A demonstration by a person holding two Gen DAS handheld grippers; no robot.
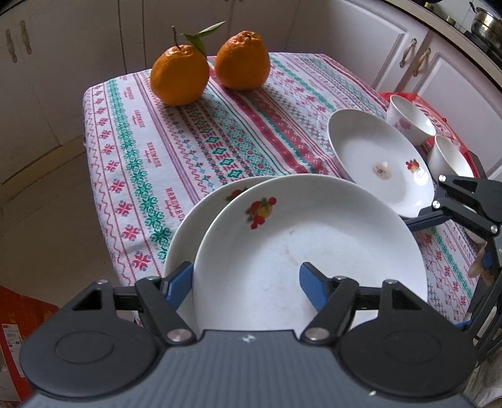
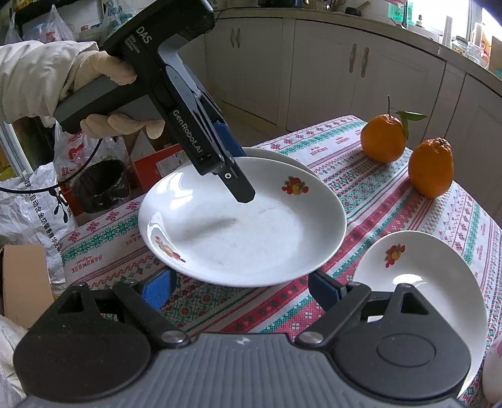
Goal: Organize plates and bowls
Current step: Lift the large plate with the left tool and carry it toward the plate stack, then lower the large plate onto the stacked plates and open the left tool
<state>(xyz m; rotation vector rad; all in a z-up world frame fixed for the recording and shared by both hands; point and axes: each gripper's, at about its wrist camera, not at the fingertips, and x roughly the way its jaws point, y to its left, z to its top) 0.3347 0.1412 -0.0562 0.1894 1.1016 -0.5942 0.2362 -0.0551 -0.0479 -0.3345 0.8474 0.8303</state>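
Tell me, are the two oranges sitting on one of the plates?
No, both oranges rest directly on the patterned tablecloth, well apart from every plate.

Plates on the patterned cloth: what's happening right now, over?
Left gripper straddles top plate rim, pads clear. Plate rests on second plate. Right gripper open, empty. Third plate unstacked.

Kitchen table with fruit, cupboards behind.
Two oranges [image 1: 179,75] [image 1: 242,59] side by side on a patterned tablecloth [image 1: 163,150], one with stem and green leaves; cream cabinet doors [image 2: 326,78] beyond; steel pot [image 1: 485,22] on the counter; bags [image 2: 28,201] and cardboard boxes [image 2: 157,163] on the floor.
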